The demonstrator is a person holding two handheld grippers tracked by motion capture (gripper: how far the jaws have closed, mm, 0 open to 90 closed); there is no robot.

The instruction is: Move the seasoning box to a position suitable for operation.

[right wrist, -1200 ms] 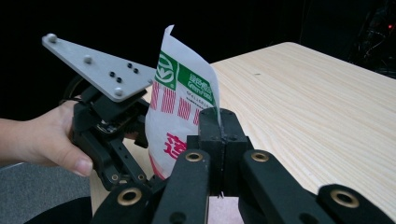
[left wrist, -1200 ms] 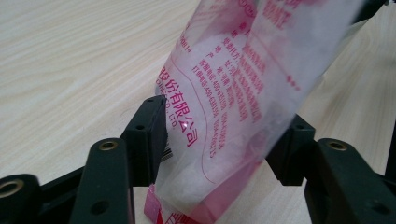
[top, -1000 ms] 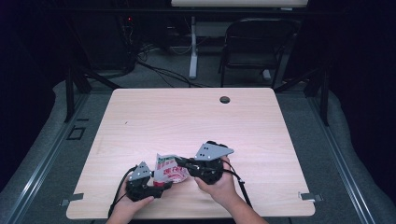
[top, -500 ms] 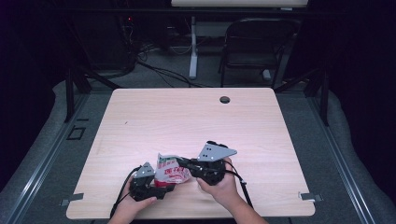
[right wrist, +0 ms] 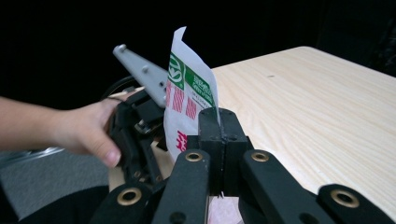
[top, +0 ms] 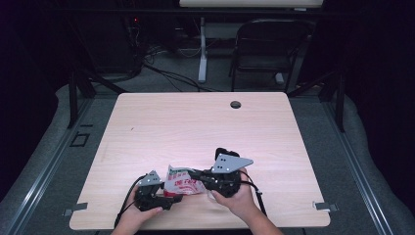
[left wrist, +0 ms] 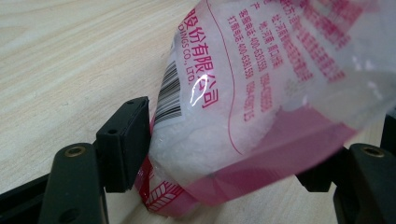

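Note:
A clear plastic bag (top: 182, 184) with red and green print and white grains inside lies near the table's front edge, between my two grippers. My left gripper (top: 172, 199) is shut on the bag's full lower part. In the left gripper view the bag (left wrist: 224, 93) bulges between the jaws and the left pad (left wrist: 133, 135) presses its side. My right gripper (top: 194, 175) is shut on the bag's flat top edge. In the right gripper view that flap (right wrist: 189, 88) rises from the closed pads of my right gripper (right wrist: 218, 119); a hand holds the left gripper (right wrist: 137, 126) behind it.
The light wooden table (top: 195, 122) has a round cable hole (top: 236, 104) near its far edge. A dark chair (top: 269, 49) and cables stand behind it. Metal brackets (top: 325, 206) sit at the front corners. Both hands are close to the front edge.
My right gripper has shifted slightly to the right with the bag's edge in it. The left gripper has stayed in place.

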